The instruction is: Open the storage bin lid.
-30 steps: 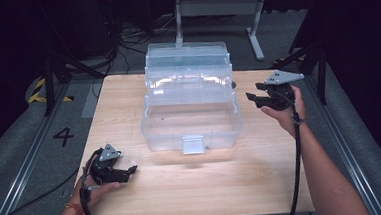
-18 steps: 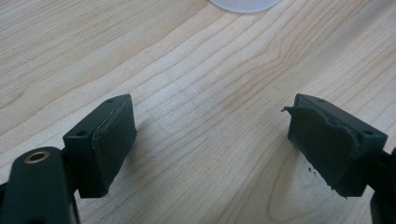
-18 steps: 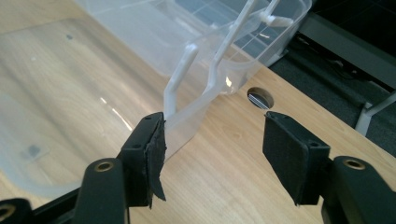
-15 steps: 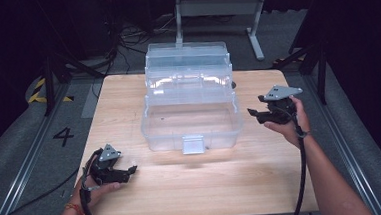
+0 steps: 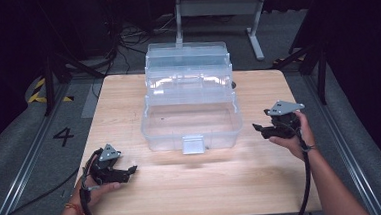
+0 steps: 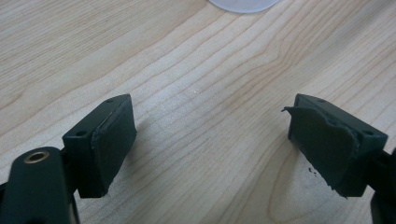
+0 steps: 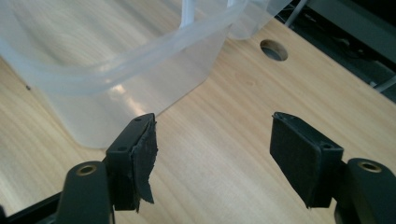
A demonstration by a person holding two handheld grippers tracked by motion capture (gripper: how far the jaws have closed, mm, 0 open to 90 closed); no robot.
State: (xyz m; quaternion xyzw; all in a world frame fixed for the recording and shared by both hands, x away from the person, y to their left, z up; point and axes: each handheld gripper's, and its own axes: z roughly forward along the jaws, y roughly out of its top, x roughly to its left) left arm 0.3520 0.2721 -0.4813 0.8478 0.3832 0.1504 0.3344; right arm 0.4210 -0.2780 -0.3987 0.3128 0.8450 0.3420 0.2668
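Note:
A clear plastic toolbox [image 5: 191, 107] stands open in the middle of the wooden table [image 5: 198, 187], its lid and trays stepped back behind the empty lower bin. My left gripper [image 5: 129, 170] rests at the table's front left, open, with bare wood between its pads [image 6: 112, 140]. My right gripper [image 5: 258, 129] hovers off the box's right side, pointing toward it; its jaws have just been opening and nothing lies between its pads [image 7: 142, 154]. The box's corner [image 7: 116, 79] shows just ahead in the right gripper view.
A round cable hole [image 7: 273, 50] sits in the table beyond the box's right side. Black floor with cables, a painted 4 [image 5: 63, 137] and a desk frame [image 5: 217, 8] surround the table.
My right hand has come down and toward me along the box's right side, and its jaws stand wider. The left hand has kept still.

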